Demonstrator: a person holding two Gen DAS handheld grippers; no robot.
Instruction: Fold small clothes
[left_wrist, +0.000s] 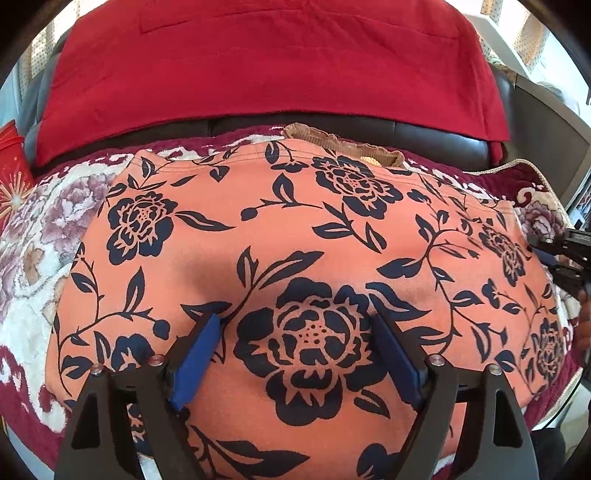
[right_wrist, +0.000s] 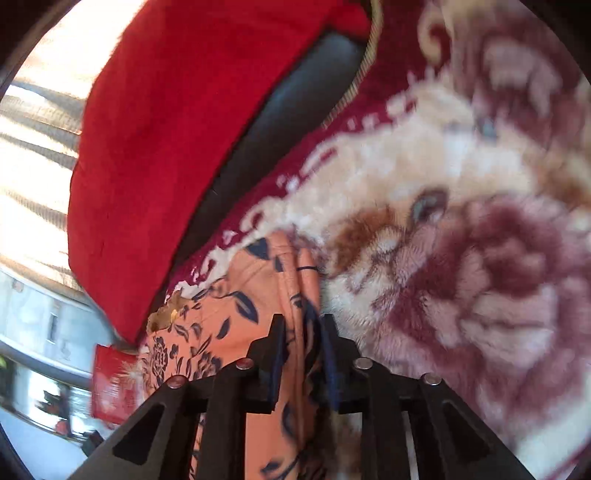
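An orange garment (left_wrist: 295, 229) with a dark blue flower print lies spread flat on a plush floral blanket (left_wrist: 40, 229). My left gripper (left_wrist: 299, 325) is open, its blue pads just above or on the cloth either side of a large flower. My right gripper (right_wrist: 303, 321) is shut on the garment's edge (right_wrist: 299, 288); the folded cloth edge runs between its blue pads. The right gripper also shows at the far right of the left wrist view (left_wrist: 561, 251), at the garment's right edge.
A red cushion (left_wrist: 273, 62) leans on the dark leather sofa back (left_wrist: 424, 136) behind the garment. A tan cloth (left_wrist: 343, 142) peeks out beyond the garment's far edge. A red box (left_wrist: 13, 170) sits at the left.
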